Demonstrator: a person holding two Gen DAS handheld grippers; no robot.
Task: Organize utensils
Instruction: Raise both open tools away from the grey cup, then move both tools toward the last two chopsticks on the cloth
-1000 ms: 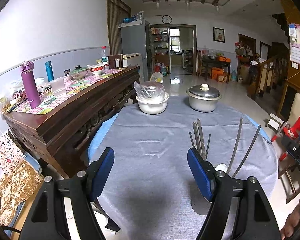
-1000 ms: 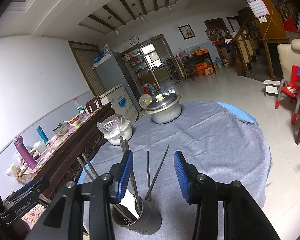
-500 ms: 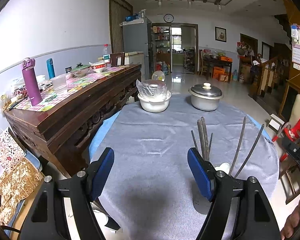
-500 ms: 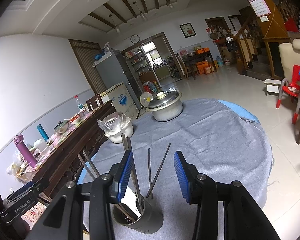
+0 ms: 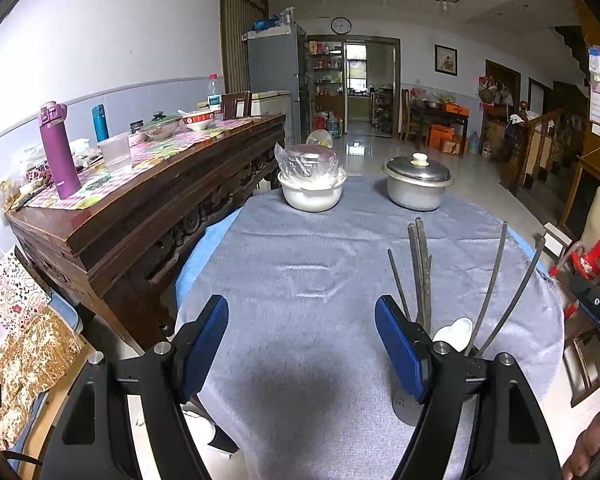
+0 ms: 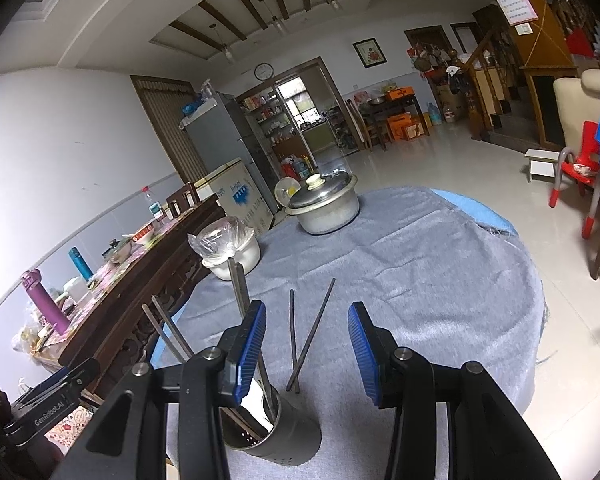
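A metal utensil holder [image 6: 278,438] stands at the near edge of the round table with the grey cloth [image 6: 420,280]. It holds several dark chopsticks [image 6: 240,292] and a white spoon [image 5: 454,332]. In the left wrist view the holder [image 5: 406,410] sits behind the right finger. Two dark chopsticks [image 6: 310,338] lie on the cloth beyond the holder. My left gripper [image 5: 302,344] is open and empty above the near cloth. My right gripper [image 6: 306,354] is open and empty, just above the holder and the loose chopsticks.
A white bowl with a plastic-wrapped bowl on top [image 5: 311,188] and a lidded metal pot [image 5: 417,184] stand at the table's far side. A long dark wooden sideboard [image 5: 140,216] with a purple flask [image 5: 58,148] runs along the left. A red chair [image 6: 580,184] is on the right.
Both views have lifted and drawn back slightly, so the table and holder sit a little lower. Both grippers stay open; nothing on the table moved.
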